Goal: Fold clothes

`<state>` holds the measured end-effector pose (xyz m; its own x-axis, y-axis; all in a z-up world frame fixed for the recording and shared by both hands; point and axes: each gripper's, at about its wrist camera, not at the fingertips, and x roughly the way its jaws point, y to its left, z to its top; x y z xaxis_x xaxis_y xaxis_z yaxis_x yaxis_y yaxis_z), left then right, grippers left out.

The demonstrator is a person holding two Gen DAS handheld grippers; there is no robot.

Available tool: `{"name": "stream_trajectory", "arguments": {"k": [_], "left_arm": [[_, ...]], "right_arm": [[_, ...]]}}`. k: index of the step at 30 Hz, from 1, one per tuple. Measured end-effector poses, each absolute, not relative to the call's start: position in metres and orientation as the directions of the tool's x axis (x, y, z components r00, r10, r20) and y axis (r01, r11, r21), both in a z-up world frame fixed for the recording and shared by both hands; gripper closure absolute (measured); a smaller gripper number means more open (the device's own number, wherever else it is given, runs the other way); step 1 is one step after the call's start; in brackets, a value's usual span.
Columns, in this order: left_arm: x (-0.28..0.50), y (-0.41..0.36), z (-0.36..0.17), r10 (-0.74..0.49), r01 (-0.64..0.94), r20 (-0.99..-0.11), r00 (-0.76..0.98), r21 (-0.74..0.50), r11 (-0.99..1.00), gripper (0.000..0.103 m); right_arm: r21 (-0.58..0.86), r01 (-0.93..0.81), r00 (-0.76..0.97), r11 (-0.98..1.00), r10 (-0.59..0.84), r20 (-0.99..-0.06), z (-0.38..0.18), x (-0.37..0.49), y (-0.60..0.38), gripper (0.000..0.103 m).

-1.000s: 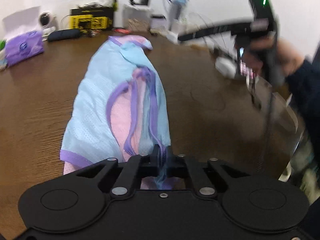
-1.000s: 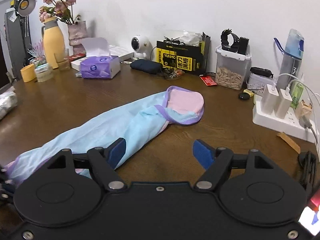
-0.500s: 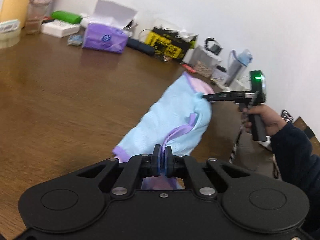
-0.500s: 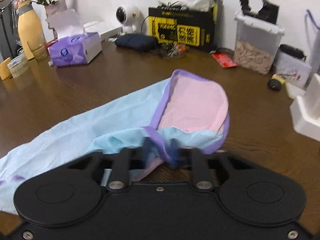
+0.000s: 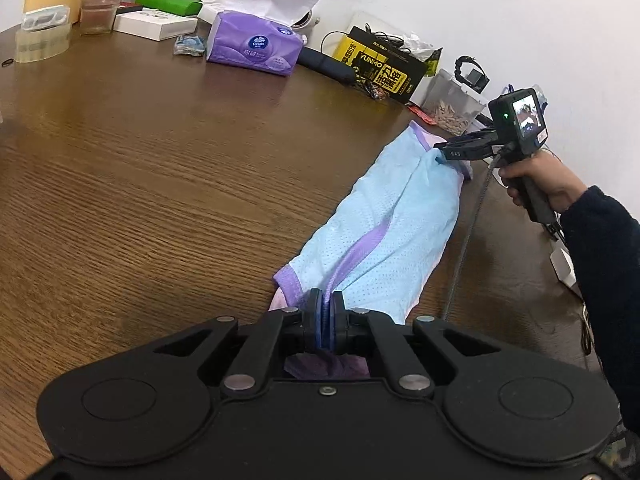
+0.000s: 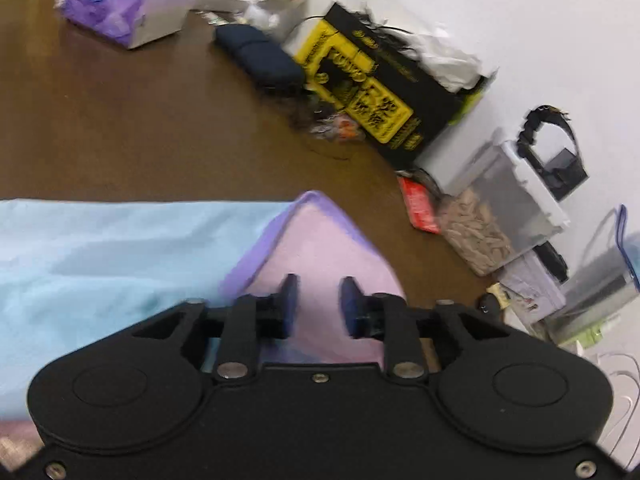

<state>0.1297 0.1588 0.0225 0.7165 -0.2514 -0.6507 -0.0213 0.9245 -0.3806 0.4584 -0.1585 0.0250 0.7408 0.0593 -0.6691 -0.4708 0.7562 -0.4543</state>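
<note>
Garment (image 5: 394, 220) is lying stretched across the brown desk (image 5: 140, 168), one pale blue piece with purple trim and pink lining. Left gripper (image 5: 327, 312) is pinching the near purple hem, its fingers pressed together on the cloth. Right gripper (image 6: 318, 304) is sitting over the far pink end, its fingers (image 6: 289, 300) spread apart with fabric between them. Wide bare wood is lying open to the garment's left; the desk's back edge is crowded: one purple tissue box (image 5: 256, 46), one yellow-black carton (image 5: 384, 70), one clear container (image 5: 454, 100).
</note>
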Motion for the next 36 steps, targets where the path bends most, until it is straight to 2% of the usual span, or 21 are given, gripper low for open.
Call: {"name": "stream_trajectory", "arguments": {"k": [2, 4, 6, 8, 9, 11, 14, 15, 16, 18, 19, 20, 25, 29, 30, 33, 34, 35, 36], "left_arm": [[0.13, 0.156, 0.023, -0.246, -0.017, -0.652, 0.717, -0.37, 0.929, 0.099], [0.131, 0.154, 0.023, -0.243, -0.013, -0.652, 0.718, -0.361, 0.933, 0.099], [0.131, 0.152, 0.023, -0.241, -0.013, -0.651, 0.72, -0.359, 0.933, 0.099], [0.131, 0.15, 0.022, -0.243, -0.007, -0.65, 0.72, -0.357, 0.934, 0.099], [0.131, 0.15, 0.023, -0.243, -0.007, -0.651, 0.719, -0.356, 0.935, 0.099], [0.131, 0.152, 0.023, -0.241, -0.006, -0.654, 0.717, -0.352, 0.936, 0.099], [0.132, 0.156, 0.023, -0.246, 0.003, -0.655, 0.715, -0.349, 0.937, 0.099], [0.132, 0.158, 0.023, -0.245, 0.003, -0.654, 0.715, -0.348, 0.938, 0.098], [0.132, 0.159, 0.023, -0.244, 0.0, -0.654, 0.716, -0.349, 0.937, 0.098], [0.133, 0.161, 0.023, -0.239, -0.011, -0.655, 0.717, -0.353, 0.936, 0.098], [0.133, 0.162, 0.023, -0.238, -0.011, -0.656, 0.716, -0.352, 0.936, 0.098], [0.133, 0.161, 0.023, -0.238, -0.008, -0.656, 0.716, -0.349, 0.937, 0.098], [0.137, 0.163, 0.024, -0.238, -0.004, -0.661, 0.711, -0.343, 0.939, 0.098], [0.139, 0.162, 0.025, -0.235, 0.002, -0.666, 0.708, -0.331, 0.944, 0.098], [0.139, 0.163, 0.025, -0.236, 0.004, -0.664, 0.71, -0.331, 0.944, 0.098], [0.137, 0.162, 0.024, -0.233, 0.003, -0.662, 0.713, -0.329, 0.944, 0.098], [0.136, 0.162, 0.025, -0.231, 0.003, -0.661, 0.714, -0.327, 0.945, 0.098], [0.136, 0.162, 0.025, -0.23, 0.003, -0.661, 0.714, -0.326, 0.945, 0.098], [0.136, 0.161, 0.025, -0.229, 0.006, -0.66, 0.715, -0.322, 0.947, 0.098]], "right_arm": [[-0.455, -0.442, 0.754, 0.773, 0.045, -0.656, 0.029, 0.466, -0.166, 0.056], [-0.482, -0.375, 0.783, 0.792, -0.008, -0.622, 0.034, 0.473, -0.18, 0.045], [-0.464, -0.323, 0.801, 0.825, -0.023, -0.599, 0.045, 0.468, -0.194, 0.045], [-0.374, -0.366, 0.796, 0.852, 0.078, -0.6, 0.058, 0.452, -0.205, 0.043], [-0.309, -0.43, 0.777, 0.848, 0.173, -0.605, 0.065, 0.439, -0.21, 0.037], [-0.202, -0.552, 0.721, 0.809, 0.342, -0.603, 0.076, 0.412, -0.22, 0.036], [-0.231, -0.604, 0.691, 0.763, 0.356, -0.629, 0.068, 0.396, -0.222, 0.037], [-0.258, -0.605, 0.687, 0.753, 0.331, -0.647, 0.06, 0.398, -0.221, 0.041], [-0.284, -0.607, 0.683, 0.742, 0.305, -0.663, 0.053, 0.4, -0.219, 0.053], [-0.305, -0.605, 0.671, 0.735, 0.265, -0.692, 0.039, 0.408, -0.216, 0.067], [-0.298, -0.606, 0.661, 0.738, 0.259, -0.704, 0.034, 0.412, -0.216, 0.086], [-0.275, -0.609, 0.648, 0.744, 0.267, -0.714, 0.032, 0.414, -0.217, 0.1], [-0.239, -0.59, 0.656, 0.771, 0.286, -0.698, 0.044, 0.427, -0.229, 0.099], [-0.334, -0.573, 0.69, 0.748, 0.22, -0.69, 0.043, 0.447, -0.213, 0.099], [-0.386, -0.576, 0.699, 0.721, 0.19, -0.689, 0.036, 0.451, -0.201, 0.099], [-0.466, -0.575, 0.72, 0.673, 0.145, -0.679, 0.021, 0.455, -0.179, 0.078], [-0.489, -0.564, 0.734, 0.666, 0.132, -0.666, 0.018, 0.454, -0.176, 0.068], [-0.499, -0.55, 0.743, 0.669, 0.119, -0.659, 0.019, 0.454, -0.177, 0.063], [-0.5, -0.536, 0.747, 0.681, 0.106, -0.657, 0.021, 0.455, -0.179, 0.052]]}}
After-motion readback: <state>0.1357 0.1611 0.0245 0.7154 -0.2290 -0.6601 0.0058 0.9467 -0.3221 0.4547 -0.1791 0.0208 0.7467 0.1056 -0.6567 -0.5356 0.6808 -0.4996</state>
